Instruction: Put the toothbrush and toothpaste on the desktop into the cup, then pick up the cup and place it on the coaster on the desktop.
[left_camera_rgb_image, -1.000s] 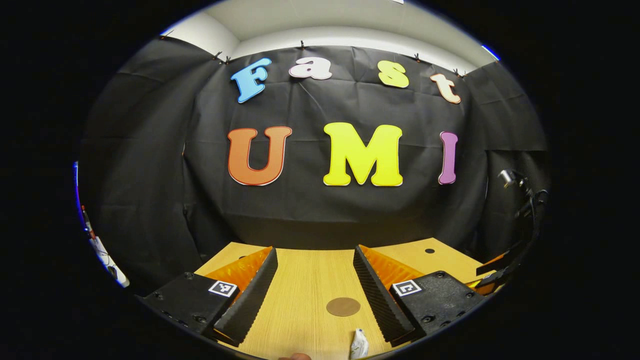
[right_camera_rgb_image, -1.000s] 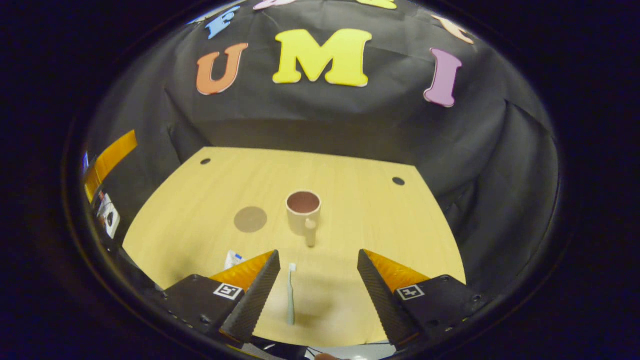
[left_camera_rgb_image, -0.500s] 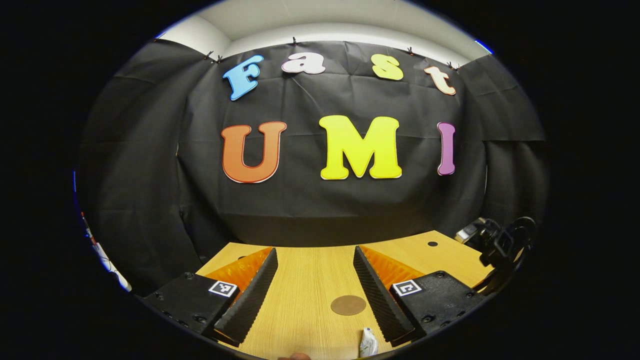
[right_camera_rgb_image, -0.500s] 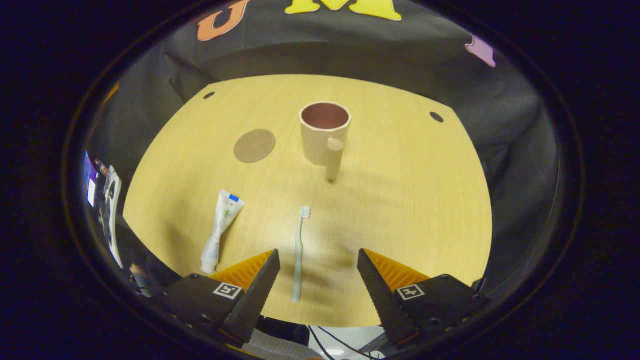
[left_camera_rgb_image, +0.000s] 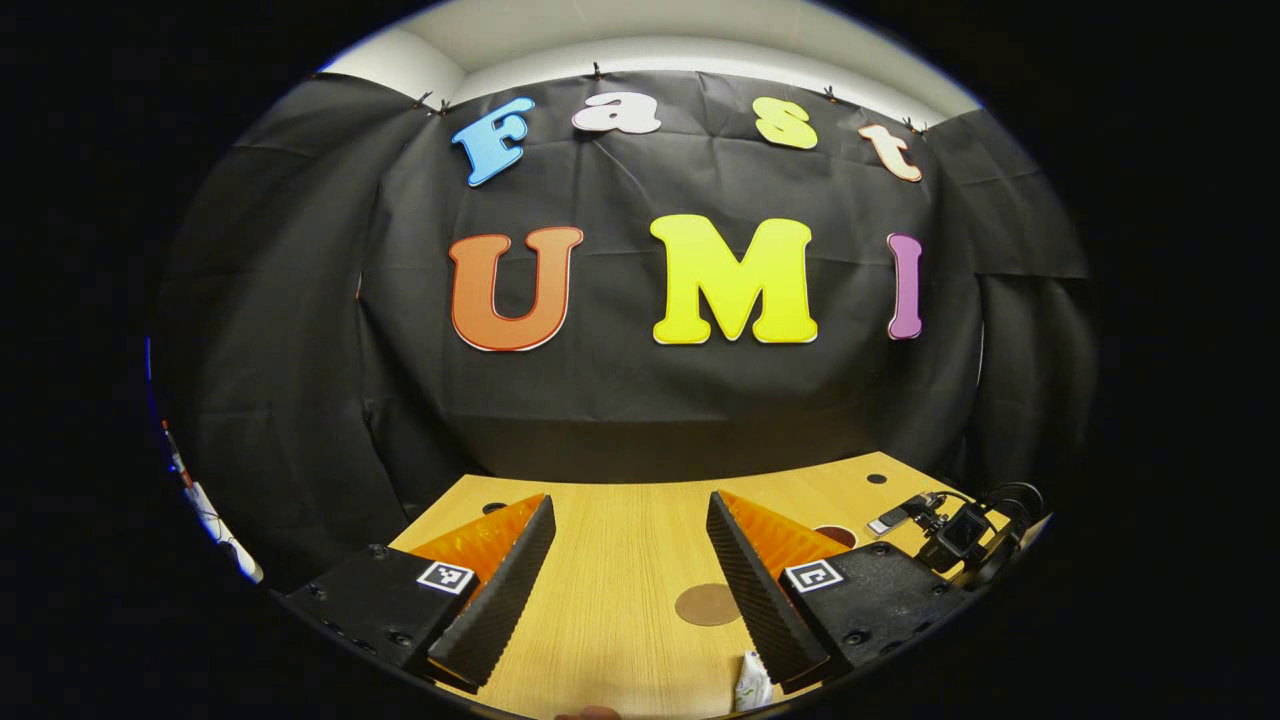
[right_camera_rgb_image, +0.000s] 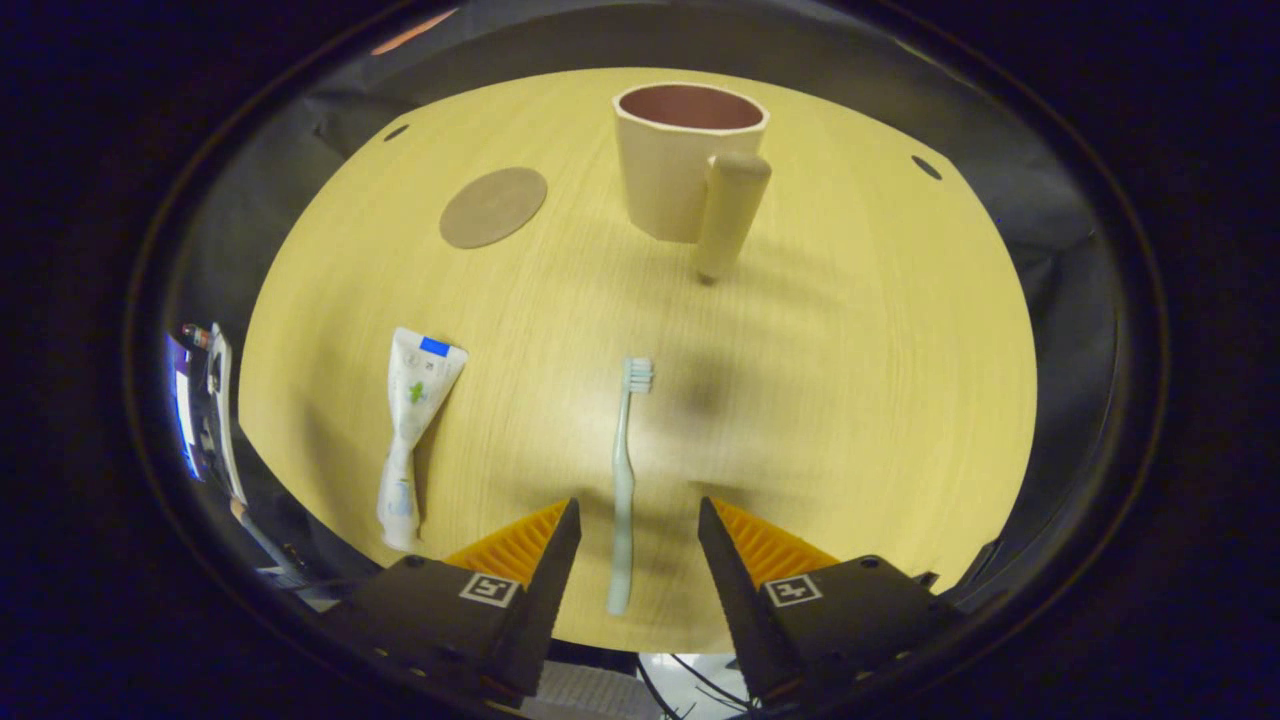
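Black cloth walls close the booth on three sides of a pale wood tabletop (right_camera_rgb_image: 850, 400).

Right gripper view: right claw (right_camera_rgb_image: 632, 560) has its jaws apart, empty, low over the near edge. The toothbrush (right_camera_rgb_image: 624, 480) lies flat between them, handle toward 6 o'clock, bristle head toward 12. Toothpaste (right_camera_rgb_image: 408, 420) lies at 9 o'clock of the brush, apart from it, cap end near the edge. Cup (right_camera_rgb_image: 688, 160) stands upright at 12 o'clock, handle facing the camera, mouth open and empty. Coaster (right_camera_rgb_image: 494, 206) lies at 11 o'clock, bare.

Left gripper view: left claw (left_camera_rgb_image: 630, 580) has its jaws apart, empty, hovering level above the tabletop, with the coaster at 5 o'clock.

Handling judgement: the brush looks light, stiff and thin; take it mid-handle, jaws crossing the shaft. Lying flat, it may slide or roll when pinched. The tube looks soft, partly squeezed; grip its fuller body.

Room: the brush handle ends close to the near edge. Open wood lies between brush and cup; the cup handle juts into that path.
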